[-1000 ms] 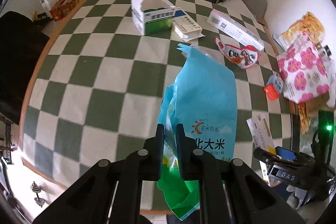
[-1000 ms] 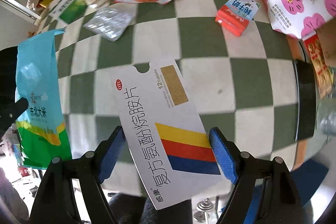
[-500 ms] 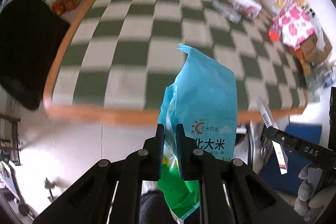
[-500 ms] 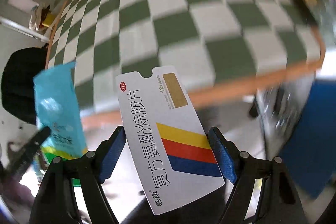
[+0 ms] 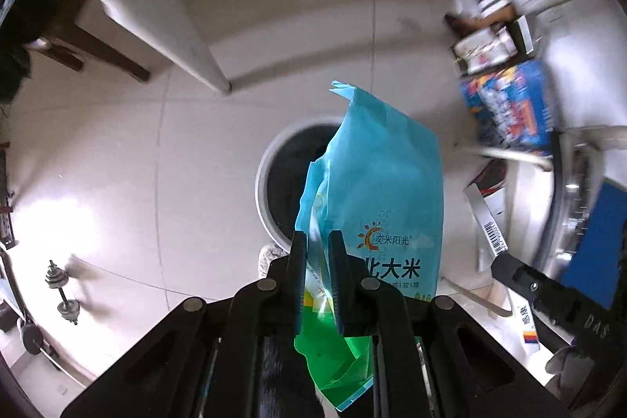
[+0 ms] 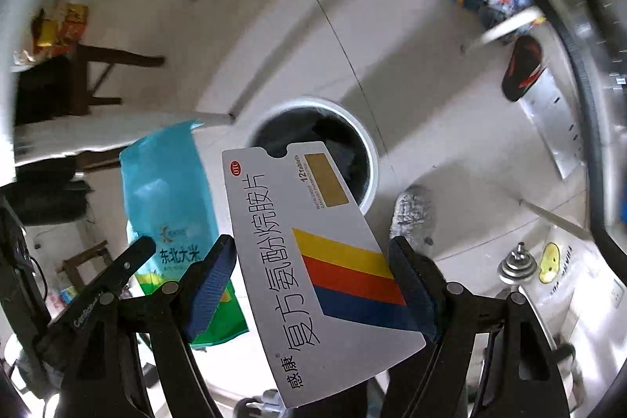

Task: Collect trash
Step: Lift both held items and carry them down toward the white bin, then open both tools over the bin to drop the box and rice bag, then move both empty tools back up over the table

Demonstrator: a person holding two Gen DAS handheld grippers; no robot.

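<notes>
Both hands are dropping from the worktop toward the waste bin [image 6: 313, 147] at centre; left gripper [image 5: 317, 277] is pinching the limp rice bag [image 5: 376, 190], right gripper [image 6: 313, 285] is spanning the stiff, light medicine box [image 6: 313, 261].

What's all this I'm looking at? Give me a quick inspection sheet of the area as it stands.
Surface: pale tiled floor.
Job's things: blue rice bag and white medicine box, both hanging over a white-rimmed bin with a dark liner.
Clutter: blue printed carton, boxes, a dumbbell, a dark shoe.
Grippers: left hand-held gripper shut on the rice bag; right hand-held gripper clamps the medicine box by its edges.
Cables: nothing seen.
Surroundings: table legs, dark chair legs.
</notes>
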